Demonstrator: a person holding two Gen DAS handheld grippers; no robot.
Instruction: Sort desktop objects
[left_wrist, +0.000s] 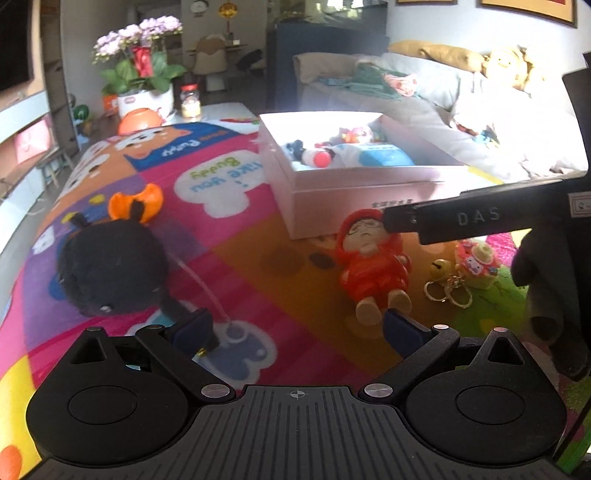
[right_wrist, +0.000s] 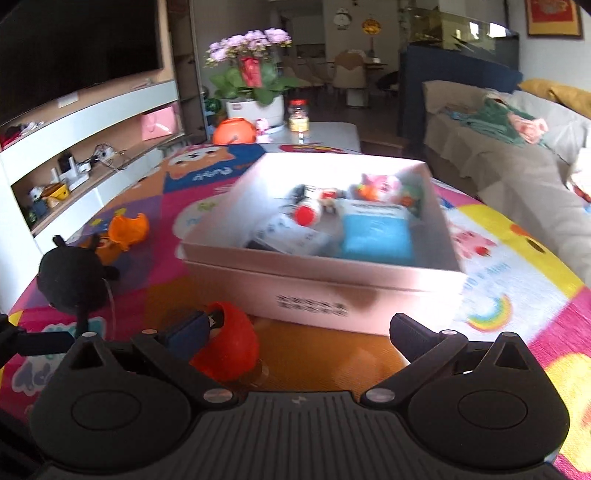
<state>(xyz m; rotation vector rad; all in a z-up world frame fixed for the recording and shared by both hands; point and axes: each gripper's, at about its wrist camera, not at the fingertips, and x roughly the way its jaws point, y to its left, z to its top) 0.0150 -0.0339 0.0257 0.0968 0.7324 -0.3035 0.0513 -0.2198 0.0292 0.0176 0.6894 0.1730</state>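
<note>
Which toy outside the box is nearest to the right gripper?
The red doll. The right gripper is open right over its hood, while the black plush and the keychains lie farther away.

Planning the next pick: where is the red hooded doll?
In the left wrist view, the red hooded doll lies on the colourful mat, right of centre, before the white cardboard box, beside the gold keyring bell.

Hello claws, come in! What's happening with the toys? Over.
Both claws open, left claw and right claw, holding nothing. Red doll lies on the mat before the white box. Black plush waits left. Nothing blocking.
</note>
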